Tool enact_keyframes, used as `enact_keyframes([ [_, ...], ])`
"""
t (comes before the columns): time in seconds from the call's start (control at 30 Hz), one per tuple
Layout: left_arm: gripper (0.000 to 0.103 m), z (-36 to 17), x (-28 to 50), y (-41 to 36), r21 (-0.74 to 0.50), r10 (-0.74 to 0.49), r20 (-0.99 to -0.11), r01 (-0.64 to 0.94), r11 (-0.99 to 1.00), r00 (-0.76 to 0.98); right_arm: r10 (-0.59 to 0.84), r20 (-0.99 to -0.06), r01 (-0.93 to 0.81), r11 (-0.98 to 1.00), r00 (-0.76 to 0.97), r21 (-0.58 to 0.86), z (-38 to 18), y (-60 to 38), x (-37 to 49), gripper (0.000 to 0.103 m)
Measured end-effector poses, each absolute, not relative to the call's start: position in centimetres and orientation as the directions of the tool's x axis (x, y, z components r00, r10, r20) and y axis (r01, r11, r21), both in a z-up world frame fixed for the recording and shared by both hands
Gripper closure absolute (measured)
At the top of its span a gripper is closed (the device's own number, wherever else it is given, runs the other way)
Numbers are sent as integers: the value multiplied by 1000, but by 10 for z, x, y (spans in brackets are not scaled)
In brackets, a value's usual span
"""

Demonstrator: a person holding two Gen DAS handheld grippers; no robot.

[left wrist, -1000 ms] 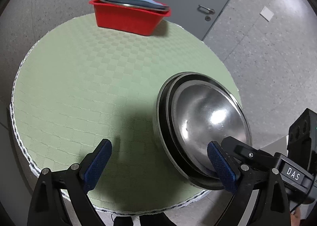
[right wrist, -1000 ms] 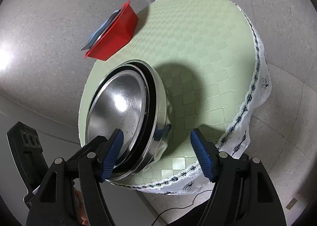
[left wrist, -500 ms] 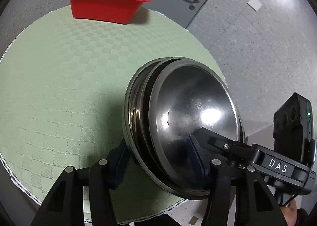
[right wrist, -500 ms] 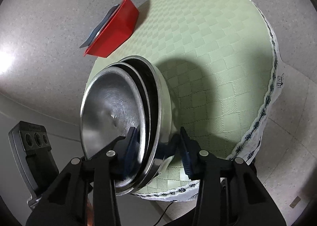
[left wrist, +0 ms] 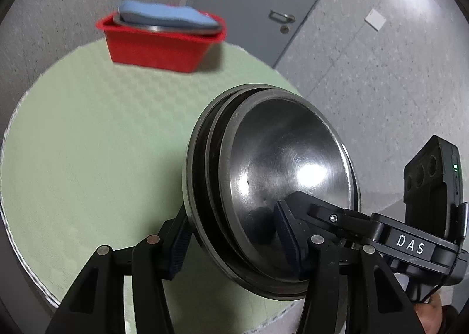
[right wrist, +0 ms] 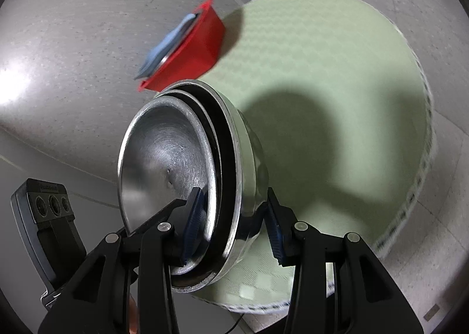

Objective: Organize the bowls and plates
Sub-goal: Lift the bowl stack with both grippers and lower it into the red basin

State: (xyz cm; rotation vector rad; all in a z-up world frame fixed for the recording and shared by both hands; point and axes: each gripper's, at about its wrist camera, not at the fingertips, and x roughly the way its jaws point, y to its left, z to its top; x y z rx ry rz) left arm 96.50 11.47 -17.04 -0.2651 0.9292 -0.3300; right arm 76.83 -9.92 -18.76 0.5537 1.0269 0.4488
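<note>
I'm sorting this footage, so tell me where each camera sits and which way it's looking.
Left wrist: sits on the left tongs, facing across the green table toward the red bin; its fingers clamp the stacked steel bowls.
Right wrist: sits on the right tongs, gripping the same bowls from the opposite side.
Shared: bowls, bin, table.

Lighting is even and moderately bright, from overhead. A hot specular glare sits inside the steel bowls (left wrist: 304, 172); a softer sheen marks the floor (right wrist: 17, 81) in the right wrist view. The bowls cast a broad dark shadow across the table (right wrist: 366, 76). The red bin (left wrist: 158, 46) and the table weave are blurred. Fisheye curvature bends both frames, with black vignetting at the corners.
</note>
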Motion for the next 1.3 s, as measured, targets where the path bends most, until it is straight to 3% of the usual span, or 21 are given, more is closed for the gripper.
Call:
enact_keyframes([
  [0.37, 55, -119, 1009, 135, -343, -353, -664, 151, 927, 659, 649, -605, -212, 742, 461, 636, -135, -73, 844, 62],
  [0.73, 56, -90, 1103, 163, -342, -288, -640, 71, 937, 712, 696, -577, -306, 712, 429, 632, -95, -24, 957, 62],
  [1.3, 55, -133, 1223, 165, -358, -243, -731, -56, 932, 637, 689, -654, -310, 724, 311, 616, -134, 24, 1063, 62],
])
